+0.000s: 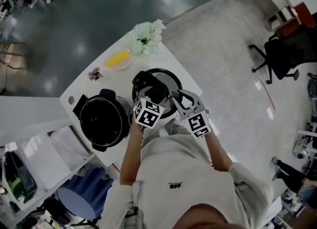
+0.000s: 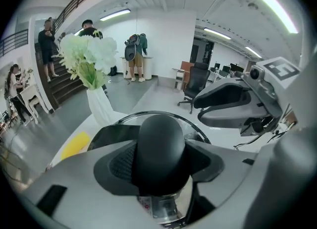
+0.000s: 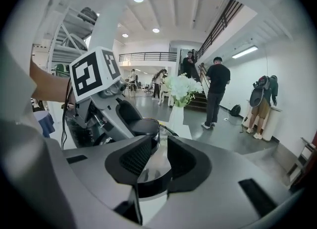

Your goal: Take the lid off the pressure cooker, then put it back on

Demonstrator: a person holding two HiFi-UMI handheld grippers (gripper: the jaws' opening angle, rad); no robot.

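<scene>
The steel pressure cooker lid (image 1: 166, 82) is held up just right of the open black cooker pot (image 1: 103, 122) on the white table (image 1: 79, 91). My left gripper (image 1: 147, 90) is shut on the lid's black knob (image 2: 161, 141), and in the left gripper view its pads (image 2: 121, 161) press on both sides of the knob. My right gripper (image 1: 176, 100) is shut on the lid's near edge. In the right gripper view shiny metal (image 3: 157, 156) sits between its pads (image 3: 136, 157), with the left gripper (image 3: 124, 114) just beyond. The lid's rim (image 2: 195, 126) shows behind the knob.
A vase of white flowers (image 1: 145, 37) stands at the table's far corner, with a yellow item in a dish (image 1: 119, 59) and a small object (image 1: 95, 74) beside it. An office chair (image 1: 282, 54) stands to the right and a blue stool (image 1: 81, 196) lower left. People stand by the stairs (image 3: 217, 91).
</scene>
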